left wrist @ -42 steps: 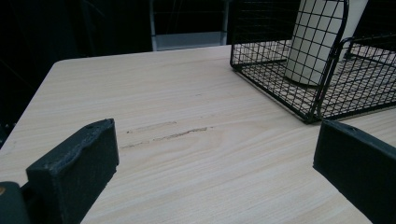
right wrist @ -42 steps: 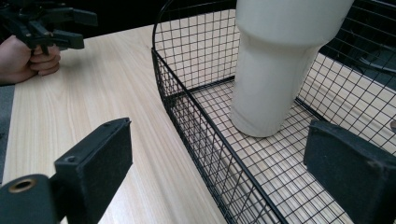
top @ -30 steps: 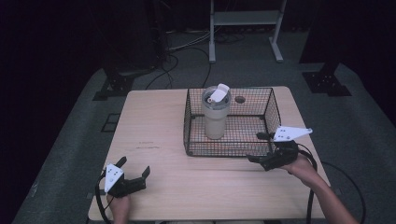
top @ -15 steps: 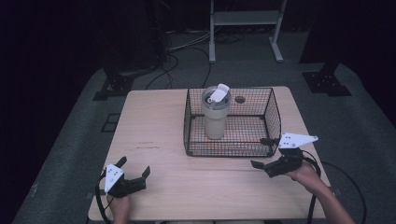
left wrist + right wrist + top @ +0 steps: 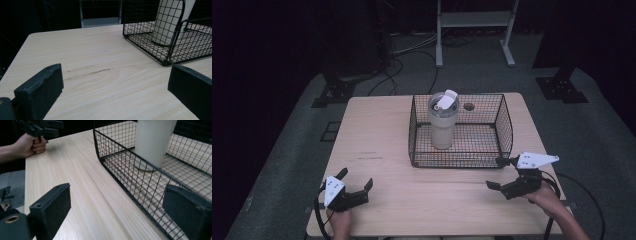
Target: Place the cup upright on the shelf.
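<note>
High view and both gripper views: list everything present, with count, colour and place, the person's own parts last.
Table: one, light wood, centre of the high view.
Wire basket: one, black, on the table's far right half.
Tumbler: one, cream with a flip lid, upright inside the basket's left part.
Metal frame: one, pale grey, on the floor beyond the table.
Cables: several, dark, on the floor beyond the table.
Left gripper: one, black, open, near left table corner.
Right gripper: one, black, open, before the basket's near right corner.
Hands: two, each holding a gripper.
</note>
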Demonstrator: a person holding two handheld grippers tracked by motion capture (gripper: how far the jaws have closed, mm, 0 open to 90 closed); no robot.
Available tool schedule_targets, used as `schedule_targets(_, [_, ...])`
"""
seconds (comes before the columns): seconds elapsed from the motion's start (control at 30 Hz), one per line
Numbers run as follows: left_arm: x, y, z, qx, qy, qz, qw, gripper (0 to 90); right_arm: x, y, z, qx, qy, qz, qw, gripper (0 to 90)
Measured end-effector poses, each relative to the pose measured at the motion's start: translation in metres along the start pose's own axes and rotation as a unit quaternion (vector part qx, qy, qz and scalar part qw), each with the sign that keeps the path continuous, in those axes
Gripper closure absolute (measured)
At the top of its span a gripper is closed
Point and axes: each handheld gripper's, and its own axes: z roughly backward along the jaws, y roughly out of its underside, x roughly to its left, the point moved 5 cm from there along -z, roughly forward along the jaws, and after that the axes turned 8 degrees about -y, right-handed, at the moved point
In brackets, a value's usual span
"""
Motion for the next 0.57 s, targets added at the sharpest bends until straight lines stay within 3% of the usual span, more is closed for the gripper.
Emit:
schedule_targets(0.37, [0.000,0.000,0.001,0.001,-0.001,-0.001,1.0000,0.0,0.001,0.019,0.005,-0.004,0.005,-0.016,0.9999,7.5])
schedule_targets(0.57, [0.000,0.000,0.000,0.002,-0.001,-0.001,1.0000,0.0,0.001,0.035,0.010,-0.006,0.013,-0.036,0.9992,7.5])
